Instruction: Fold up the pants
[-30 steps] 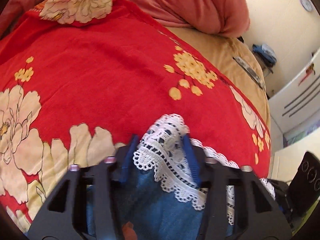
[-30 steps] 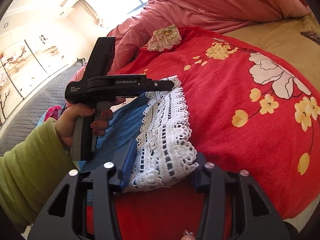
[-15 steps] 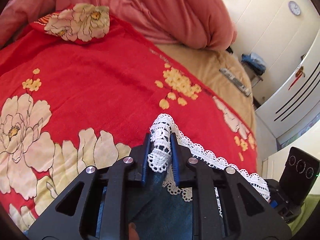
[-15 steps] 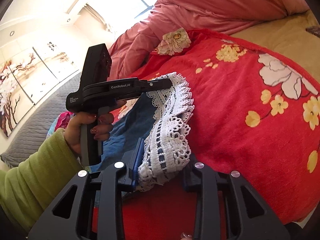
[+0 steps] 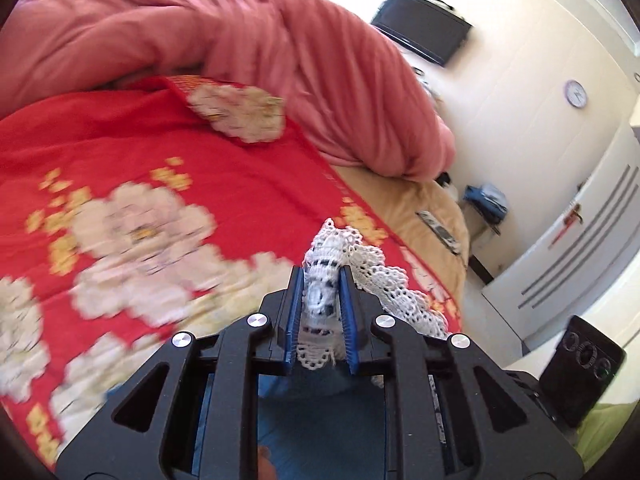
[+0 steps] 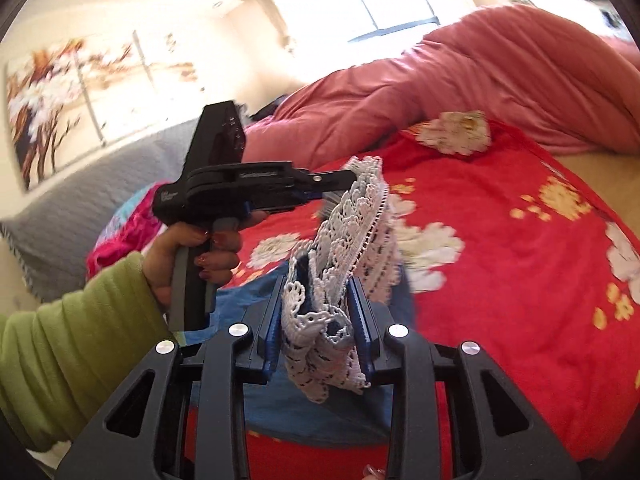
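Note:
The pants are blue denim (image 6: 320,412) with a white lace hem (image 6: 352,224). My left gripper (image 5: 320,300) is shut on one end of the lace hem (image 5: 324,276) and holds it above the red flowered blanket (image 5: 160,168). My right gripper (image 6: 320,312) is shut on the other end of the hem. In the right wrist view the left gripper (image 6: 344,184) holds the hem up to the upper left, and the lace hangs stretched between the two. The denim hangs below both grippers.
A pink duvet (image 5: 248,48) is bunched at the back of the bed. A tan sheet (image 5: 408,208) with a remote on it lies to the right. A grey quilt (image 6: 80,208) and colourful clothes (image 6: 128,228) lie to the left.
Both grippers have shut on the lace hem and lifted it off the blanket. The right jaws went from wide open to shut. Both views have tilted upward.

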Demonstrator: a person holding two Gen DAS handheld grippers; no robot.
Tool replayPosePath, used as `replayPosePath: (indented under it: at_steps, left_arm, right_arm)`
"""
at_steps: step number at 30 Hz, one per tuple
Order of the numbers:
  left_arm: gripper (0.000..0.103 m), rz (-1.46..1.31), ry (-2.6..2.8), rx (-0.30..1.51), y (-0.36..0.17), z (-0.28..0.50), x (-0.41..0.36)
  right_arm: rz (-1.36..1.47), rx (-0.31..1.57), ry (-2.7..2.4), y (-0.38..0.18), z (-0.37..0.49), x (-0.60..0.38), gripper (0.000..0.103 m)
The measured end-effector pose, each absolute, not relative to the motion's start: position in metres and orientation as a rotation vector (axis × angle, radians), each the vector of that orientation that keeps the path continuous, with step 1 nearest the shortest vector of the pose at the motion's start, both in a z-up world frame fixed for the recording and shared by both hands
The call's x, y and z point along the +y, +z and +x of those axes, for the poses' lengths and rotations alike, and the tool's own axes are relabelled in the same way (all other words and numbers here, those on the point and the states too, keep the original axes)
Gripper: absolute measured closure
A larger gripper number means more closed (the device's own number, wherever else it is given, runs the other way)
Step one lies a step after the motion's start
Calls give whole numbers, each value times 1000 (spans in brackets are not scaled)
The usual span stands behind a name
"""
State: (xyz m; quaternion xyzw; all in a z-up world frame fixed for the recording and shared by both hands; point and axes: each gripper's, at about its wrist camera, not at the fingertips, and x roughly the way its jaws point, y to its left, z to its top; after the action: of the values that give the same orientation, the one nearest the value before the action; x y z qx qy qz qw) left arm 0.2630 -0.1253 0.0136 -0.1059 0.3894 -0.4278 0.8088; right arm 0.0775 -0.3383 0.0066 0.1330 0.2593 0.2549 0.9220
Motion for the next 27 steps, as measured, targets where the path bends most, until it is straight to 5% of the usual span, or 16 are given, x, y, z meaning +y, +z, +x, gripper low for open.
replayPosePath:
  at_steps: [8, 12, 13, 16, 22, 27]
  left_arm:
    - [92, -333, -808, 871, -10, 264, -67]
    - [91, -372, -757, 882, -10, 261, -47]
    - [86, -367, -737, 894, -10, 259, -44]
    - [67, -351, -693, 938, -10, 251, -40]
    - [47, -428, -715, 1041, -23, 238, -49]
    - [45, -409, -695, 1082, -35, 245, -66]
  right_arm:
    - [125, 660, 577, -17, 88, -263, 89]
    - [81, 677, 572, -20, 82, -254, 88]
    - [74, 679, 570, -21, 77, -257, 86]
    - [54, 686, 539, -25, 71, -266, 56]
    - [-87, 650, 512, -24, 51, -258, 53]
    - [-257, 663, 494, -36, 46, -229, 46]
